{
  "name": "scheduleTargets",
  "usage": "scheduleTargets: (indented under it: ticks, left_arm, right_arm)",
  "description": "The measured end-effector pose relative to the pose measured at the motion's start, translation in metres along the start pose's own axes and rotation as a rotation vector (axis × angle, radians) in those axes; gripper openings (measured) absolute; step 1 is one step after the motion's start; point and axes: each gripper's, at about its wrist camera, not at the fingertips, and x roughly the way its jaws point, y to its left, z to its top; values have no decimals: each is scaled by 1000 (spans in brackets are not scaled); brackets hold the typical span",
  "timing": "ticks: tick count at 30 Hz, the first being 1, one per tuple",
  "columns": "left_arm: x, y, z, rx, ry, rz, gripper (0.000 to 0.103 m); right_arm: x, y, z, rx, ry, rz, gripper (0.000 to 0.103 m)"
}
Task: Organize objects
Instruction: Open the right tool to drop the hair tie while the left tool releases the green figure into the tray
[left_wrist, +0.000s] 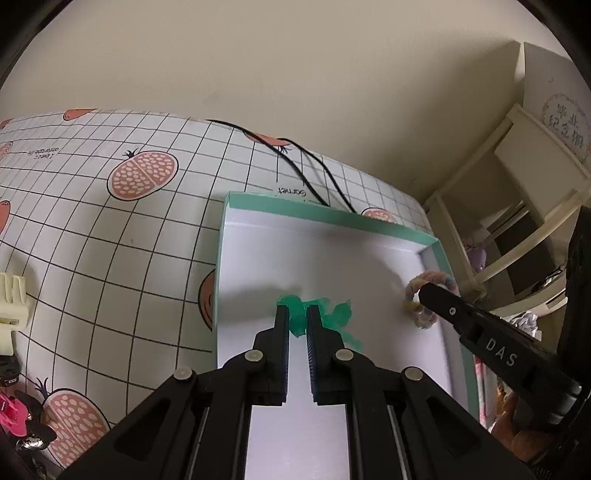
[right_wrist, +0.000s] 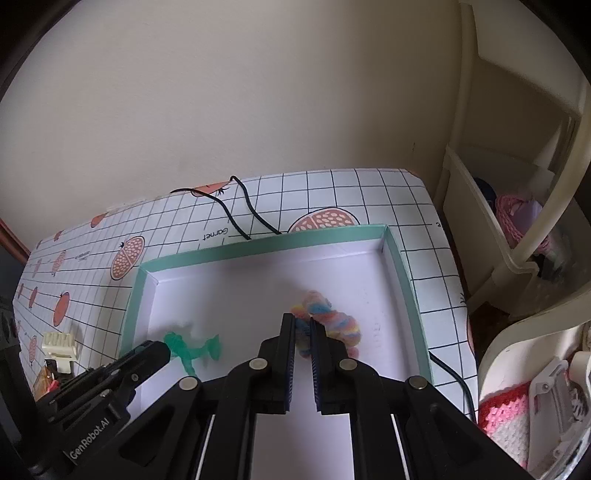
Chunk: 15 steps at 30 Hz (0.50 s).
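A shallow box with a mint-green rim and white floor lies on the checked tablecloth. Over its left half, my left gripper is shut on a green hair tie, whose loose loops spread right of the fingers. Over the box's right half, my right gripper is shut on a pastel rainbow scrunchie. Both items hang just above or on the white floor; I cannot tell which.
A cream hair claw and pink and dark clips lie on the cloth left of the box. Black cables run behind it. A cream shelf unit stands right of the table edge.
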Motion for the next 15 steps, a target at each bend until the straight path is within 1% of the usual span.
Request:
scheduleTargets:
  ticks: [6, 15]
  left_arm:
    - [0, 2, 0, 2, 8, 3, 9]
    - [-1, 0, 0, -4, 38, -22, 9]
  right_arm:
    - [2, 0, 0, 1, 3, -1, 9]
    - [-4, -3, 2, 10, 12, -20, 10]
